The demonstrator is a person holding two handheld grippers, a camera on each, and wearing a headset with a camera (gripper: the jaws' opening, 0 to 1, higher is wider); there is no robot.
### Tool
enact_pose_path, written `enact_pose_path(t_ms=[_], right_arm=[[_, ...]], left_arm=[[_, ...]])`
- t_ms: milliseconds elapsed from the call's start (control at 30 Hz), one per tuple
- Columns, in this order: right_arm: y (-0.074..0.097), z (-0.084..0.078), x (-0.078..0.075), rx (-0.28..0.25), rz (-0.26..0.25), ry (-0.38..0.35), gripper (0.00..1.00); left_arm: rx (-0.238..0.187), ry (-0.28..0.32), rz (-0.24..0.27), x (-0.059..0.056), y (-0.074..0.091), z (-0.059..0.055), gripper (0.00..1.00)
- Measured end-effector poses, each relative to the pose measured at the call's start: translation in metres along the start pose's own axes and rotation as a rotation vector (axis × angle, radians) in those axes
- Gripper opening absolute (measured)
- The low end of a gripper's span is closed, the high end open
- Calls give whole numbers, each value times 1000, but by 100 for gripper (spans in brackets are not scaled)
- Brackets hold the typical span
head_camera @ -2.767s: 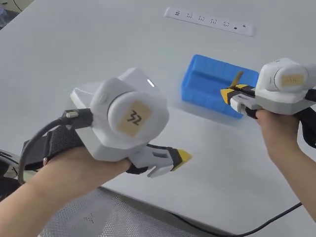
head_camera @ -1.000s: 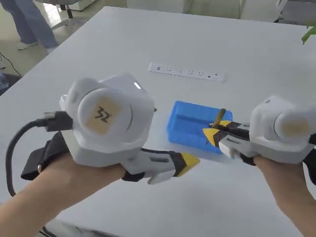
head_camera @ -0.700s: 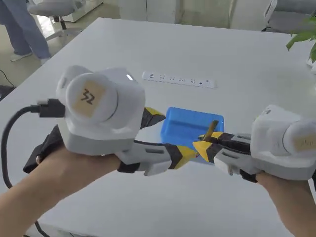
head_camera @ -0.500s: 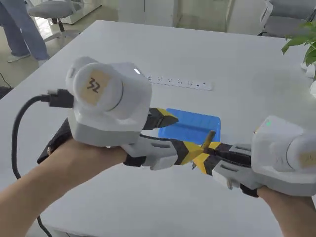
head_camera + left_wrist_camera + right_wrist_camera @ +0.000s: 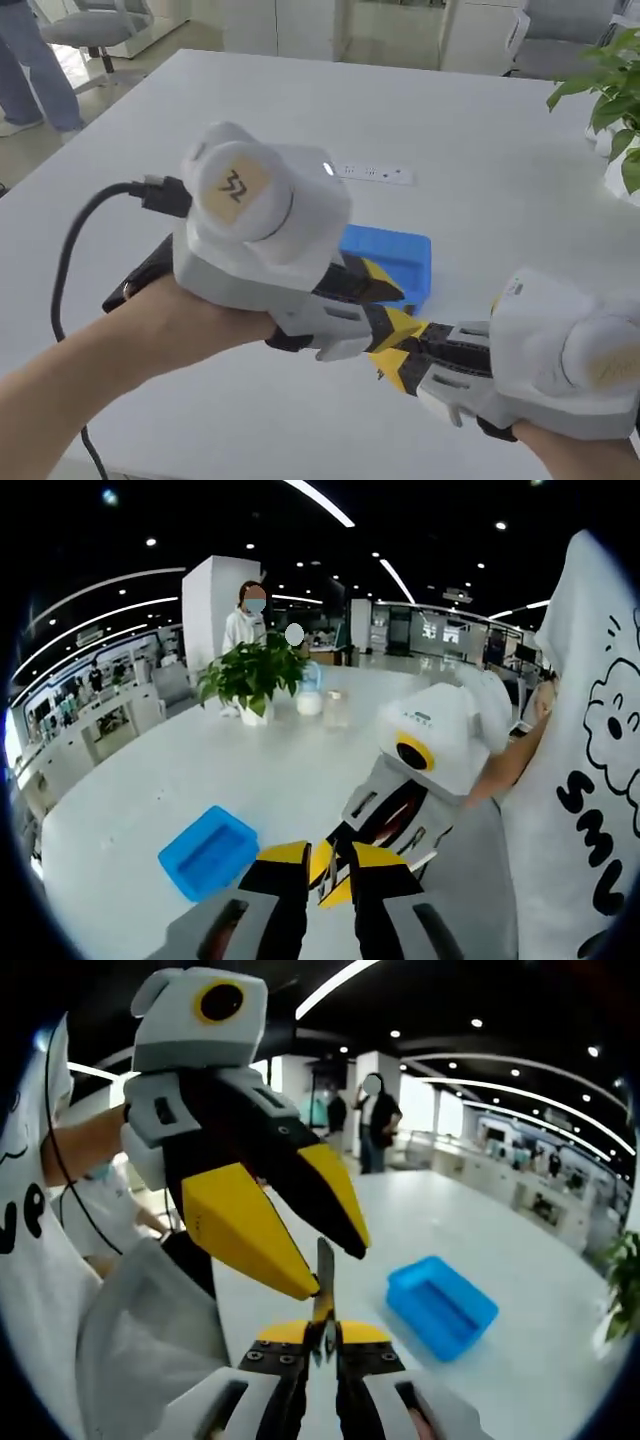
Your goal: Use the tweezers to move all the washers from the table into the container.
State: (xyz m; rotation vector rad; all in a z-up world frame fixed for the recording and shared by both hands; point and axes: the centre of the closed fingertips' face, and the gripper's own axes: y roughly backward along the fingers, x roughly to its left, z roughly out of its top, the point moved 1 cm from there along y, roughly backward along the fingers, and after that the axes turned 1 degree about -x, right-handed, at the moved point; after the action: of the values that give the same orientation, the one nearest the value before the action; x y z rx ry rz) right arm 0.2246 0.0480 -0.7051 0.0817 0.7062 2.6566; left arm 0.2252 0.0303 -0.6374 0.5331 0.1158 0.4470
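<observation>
Beyond the container (image 5: 405, 258) — power strip (image 5: 375, 173), plant (image 5: 598, 85)

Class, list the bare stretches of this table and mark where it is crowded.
Bare tabletop lies beyond the power strip to the far edge, and right of the blue container towards the plant. Crowded: just in front of the container, where the left gripper and the right gripper, holding tweezers, meet.

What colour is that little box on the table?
The container is bright blue, clearest in the right gripper view.
</observation>
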Motion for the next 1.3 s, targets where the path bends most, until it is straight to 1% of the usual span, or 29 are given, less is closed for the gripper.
enact_pose_path(t_ms=[100, 200, 333, 433, 500, 567, 700, 733, 767, 833, 867, 933, 967, 1100, 1167, 1233, 1267, 1300], right_arm=[[0, -1, 3, 2, 8, -1, 5], [-1, -5, 5, 16, 13, 9, 5], [-2, -7, 5, 24, 15, 16, 5], [-2, -9, 5, 31, 21, 21, 5], [-3, -10, 5, 36, 28, 25, 5], [-5, -12, 5, 44, 31, 30, 5], [-8, -18, 3, 69, 36, 42, 5], [-8, -19, 3, 76, 37, 48, 5], [-9, -21, 3, 87, 37, 60, 5], [-10, -25, 1, 108, 32, 84, 5], [-10, -27, 0, 120, 31, 93, 6], [-11, -30, -2, 141, 24, 123, 6], [-13, -31, -3, 149, 19, 140, 6], [-18, -37, -8, 174, 15, 159, 6], [-21, -41, -12, 188, 12, 166, 7], [-24, -46, -17, 201, 4, 164, 7], [-26, -49, -21, 205, -12, 159, 8], [-27, -51, -22, 206, -15, 155, 8]], left_arm=[[8, -12, -19, -2, 0, -1, 8], [22, -29, -48, -4, 0, -3, 4], [65, -68, -95, -8, 1, -11, 0], [83, -88, -105, -8, 2, -15, 0], [76, -81, -113, -8, 2, -15, 0], [60, -68, -118, -7, 0, -14, 0], [73, -71, -124, -7, -5, -18, 0], [88, -102, -140, -8, -5, -21, 0], [89, -122, -132, -7, -5, -22, 0], [102, -101, -119, -4, -6, -27, 0], [105, -100, -125, -3, -6, -29, 0], [112, -117, -130, -1, -6, -34, 0], [118, -139, -128, 0, -6, -37, 0], [138, -163, -120, 3, -10, -45, 0], [157, -190, -115, 6, -13, -52, 0], [192, -222, -113, 10, -15, -62, 0], [213, -231, -106, 14, -17, -68, 0], [221, -228, -107, 16, -18, -72, 0]])
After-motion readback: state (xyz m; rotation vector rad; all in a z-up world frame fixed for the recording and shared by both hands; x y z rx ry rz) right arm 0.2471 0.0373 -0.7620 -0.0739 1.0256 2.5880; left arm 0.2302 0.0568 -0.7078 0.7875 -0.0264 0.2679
